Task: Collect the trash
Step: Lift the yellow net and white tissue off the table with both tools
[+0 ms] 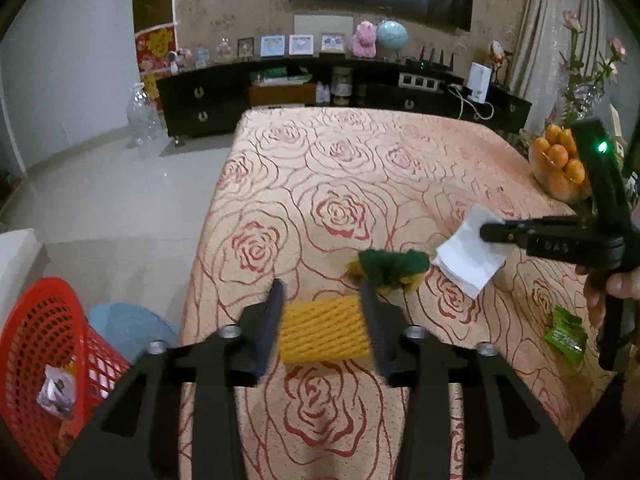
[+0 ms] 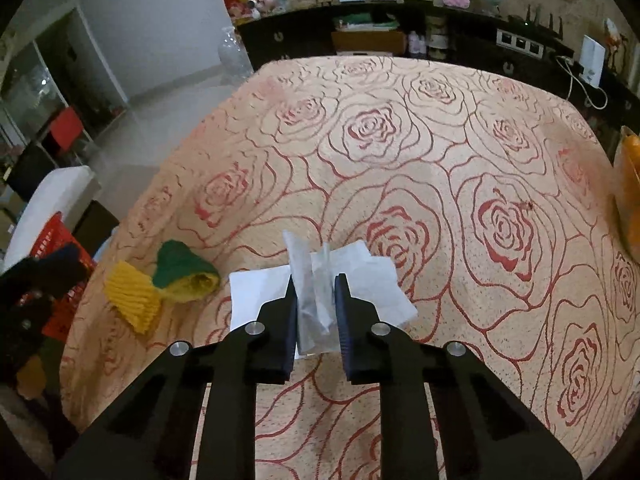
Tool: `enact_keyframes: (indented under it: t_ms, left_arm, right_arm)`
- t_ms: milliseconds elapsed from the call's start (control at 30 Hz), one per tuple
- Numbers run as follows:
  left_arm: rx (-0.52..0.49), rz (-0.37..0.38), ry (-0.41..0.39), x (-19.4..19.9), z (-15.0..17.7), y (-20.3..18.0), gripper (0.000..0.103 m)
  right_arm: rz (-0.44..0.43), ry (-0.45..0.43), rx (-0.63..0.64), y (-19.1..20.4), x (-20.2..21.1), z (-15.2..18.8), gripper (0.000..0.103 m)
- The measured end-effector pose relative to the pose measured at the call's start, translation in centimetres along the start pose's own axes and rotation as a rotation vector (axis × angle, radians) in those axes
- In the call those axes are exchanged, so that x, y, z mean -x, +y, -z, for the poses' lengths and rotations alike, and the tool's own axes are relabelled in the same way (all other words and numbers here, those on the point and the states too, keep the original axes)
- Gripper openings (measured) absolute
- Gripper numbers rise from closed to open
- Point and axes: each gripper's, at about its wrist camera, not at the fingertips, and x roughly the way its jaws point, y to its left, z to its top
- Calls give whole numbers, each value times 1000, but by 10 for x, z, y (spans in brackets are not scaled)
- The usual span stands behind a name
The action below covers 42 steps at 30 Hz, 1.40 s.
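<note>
A yellow foam net (image 1: pixel 324 334) lies on the rose-patterned tablecloth (image 1: pixel 320 168) near its left edge. My left gripper (image 1: pixel 323 320) hovers over it, open, with the net showing in the gap between its fingers. In the right wrist view the net (image 2: pixel 132 300) lies flat and nothing grips it. My right gripper (image 2: pixel 316 300) is shut on a raised fold of a white paper napkin (image 2: pixel 384 284), and from the left wrist view its tip (image 1: pixel 486 232) rests on that napkin (image 1: pixel 468 256). A crumpled green and yellow scrap (image 1: pixel 390 268) sits between the net and the napkin.
A red mesh basket (image 1: pixel 44 356) holding some trash stands on the floor left of the table. A green wrapper (image 1: pixel 564 336) lies by the table's right edge. A bowl of oranges (image 1: pixel 560 164) stands at the far right. A dark sideboard (image 1: pixel 208 108) runs behind the table.
</note>
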Motion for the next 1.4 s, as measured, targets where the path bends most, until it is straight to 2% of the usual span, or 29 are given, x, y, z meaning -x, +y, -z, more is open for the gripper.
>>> enact_keyframes:
  t_ms: [100, 167, 367, 500, 533, 600, 667, 733, 800, 867, 1000, 1033, 1067, 1133, 1200, 1233, 1267, 1300, 1367, 1400]
  left_arm:
    - [-28, -5, 16, -8, 3, -9, 56]
    - [-49, -11, 37, -17, 4, -15, 56]
    - [-46, -45, 115, -46, 10, -15, 56]
    - [-62, -51, 133, -54, 14, -16, 54]
    - [-67, -52, 127, -54, 15, -17, 51]
    - [-64, -30, 125, -52, 16, -19, 38]
    - [-71, -18, 122, -52, 17, -23, 30]
    - [-81, -20, 119, -51, 17, -26, 25]
    - [-81, -4, 122, -49, 17, -27, 14]
    - [-74, 7, 128, -48, 16, -27, 0]
    - [-47, 15, 130, -46, 14, -20, 0]
    - [-39, 16, 130, -45, 14, -18, 0]
    - [-24, 21, 134, -44, 13, -15, 0]
    - [-15, 12, 133, -44, 13, -12, 1]
    - [-9, 2, 128, -42, 13, -11, 2]
    - [-4, 6, 131, -41, 12, -10, 4]
    - [2, 9, 131, -40, 12, -9, 16]
    - [4, 3, 127, -39, 11, -8, 36]
    - [4, -13, 105, -36, 10, -7, 51]
    - [4, -11, 100, -35, 9, -7, 52]
  right_arm:
    - [11, -1, 3, 0, 2, 1, 18]
    - [38, 5, 19, 0, 0, 2, 18]
    - [42, 22, 13, -4, -2, 5, 18]
    - [37, 34, -3, -8, -3, 5, 26]
    - [38, 38, -8, -8, -3, 5, 29]
    - [41, 39, -20, -8, -2, 5, 47]
    - [53, 31, -44, -10, 0, 6, 70]
    - [52, 29, -57, -11, 1, 6, 74]
    - [62, 33, -43, -9, -1, 7, 80]
    - [87, 34, -18, -5, -3, 10, 83]
    - [124, 55, 61, 6, -13, 17, 82]
    - [143, 63, 81, 8, -17, 19, 78]
    - [149, 73, 89, 9, -20, 20, 66]
    - [144, 78, 101, 10, -23, 20, 57]
    - [131, 77, 108, 11, -23, 18, 39]
    - [122, 78, 108, 11, -24, 17, 38]
    - [119, 77, 106, 10, -24, 16, 33]
    - [117, 77, 104, 10, -24, 16, 29]
    - [107, 76, 96, 8, -24, 15, 23]
    - [101, 74, 90, 7, -23, 14, 22]
